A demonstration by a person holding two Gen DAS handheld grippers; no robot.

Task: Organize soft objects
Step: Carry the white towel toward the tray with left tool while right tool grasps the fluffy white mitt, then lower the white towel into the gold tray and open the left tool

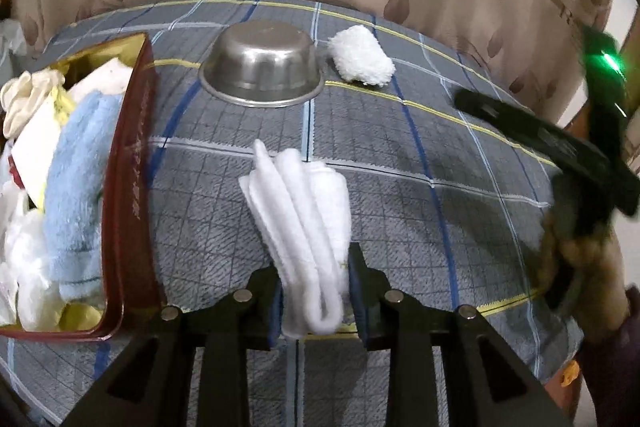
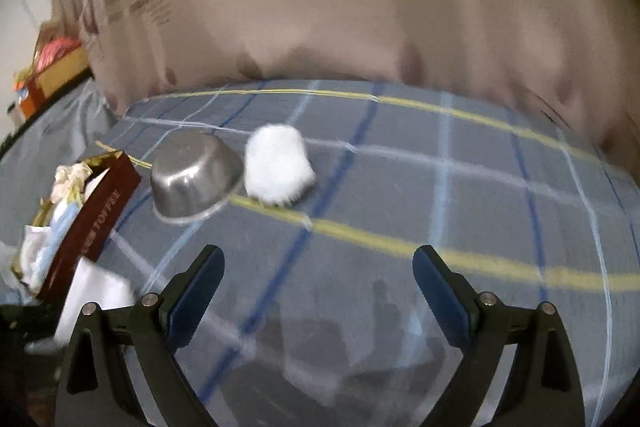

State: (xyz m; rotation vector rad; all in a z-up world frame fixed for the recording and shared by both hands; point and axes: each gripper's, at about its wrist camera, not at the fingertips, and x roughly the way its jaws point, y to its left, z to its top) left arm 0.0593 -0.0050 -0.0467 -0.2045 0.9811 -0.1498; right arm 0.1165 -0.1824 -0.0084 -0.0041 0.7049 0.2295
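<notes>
Surface: plaid bedsheet (image 1: pixel 400 187), curtain behind. Left gripper (image 1: pixel 316 291) clamps a folded white cloth (image 1: pixel 300 211), beside the red box (image 1: pixel 128 163) of soft items. Right gripper (image 2: pixel 318 291) wide apart, empty. Fluffy white roll (image 2: pixel 276 167) beside upturned steel bowl (image 2: pixel 196 179). Risk: loosely folded layers may slip out or unfold in transit

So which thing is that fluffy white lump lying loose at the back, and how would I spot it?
Start at the upturned steel bowl on the plaid cloth. Just to its right lies the rolled white towel, a short shaggy bundle. Unlike the folded white cloth between the left gripper fingers, nothing holds it.
</notes>
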